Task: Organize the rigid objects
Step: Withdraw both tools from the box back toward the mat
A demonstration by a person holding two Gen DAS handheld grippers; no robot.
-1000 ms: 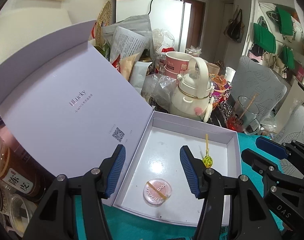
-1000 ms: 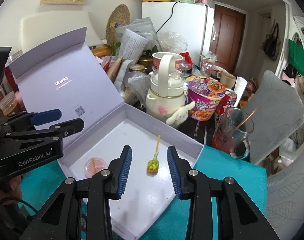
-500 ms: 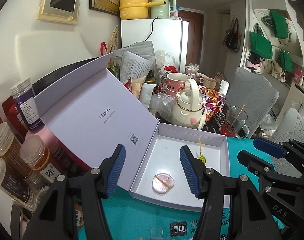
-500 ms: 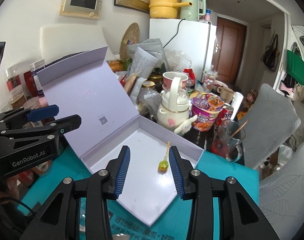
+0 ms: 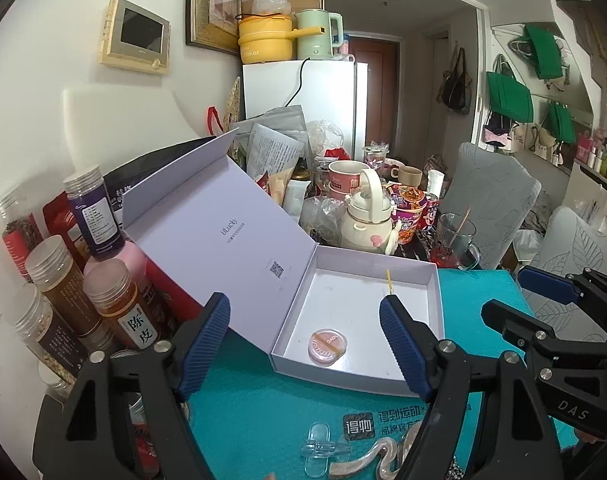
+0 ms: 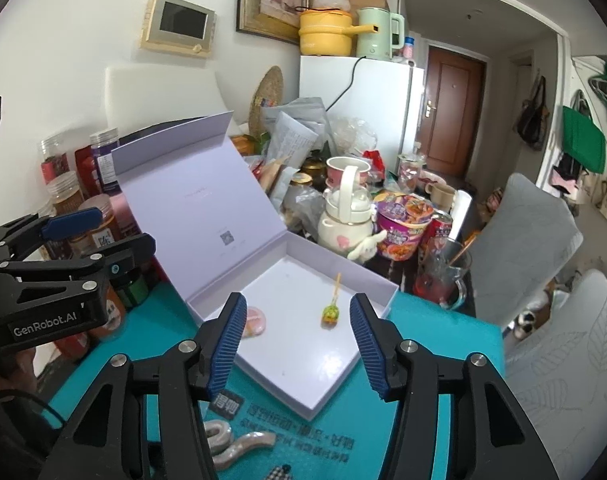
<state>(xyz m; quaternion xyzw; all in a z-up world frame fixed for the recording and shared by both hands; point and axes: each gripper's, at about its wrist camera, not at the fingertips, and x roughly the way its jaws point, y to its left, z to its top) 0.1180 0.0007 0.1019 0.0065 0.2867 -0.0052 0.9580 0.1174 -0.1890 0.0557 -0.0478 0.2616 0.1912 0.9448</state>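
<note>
While both claws gape empty: open box [image 6: 377, 286] with lollipop [image 6: 330, 313]; pink case [image 5: 328, 347]

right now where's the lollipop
The lollipop lies inside the open box, toward its far right side, stick pointing at the back wall; the pink round case sits to its left.

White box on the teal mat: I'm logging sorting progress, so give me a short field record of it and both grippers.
box: white lidded cardboard box, lid open
inside: round pink case; green lollipop on a yellow stick
outside, on the teal mat: clear plastic clip; wavy pearly hair clip
left gripper: jaws just opening, empty
right gripper: jaws just opening, empty
</note>
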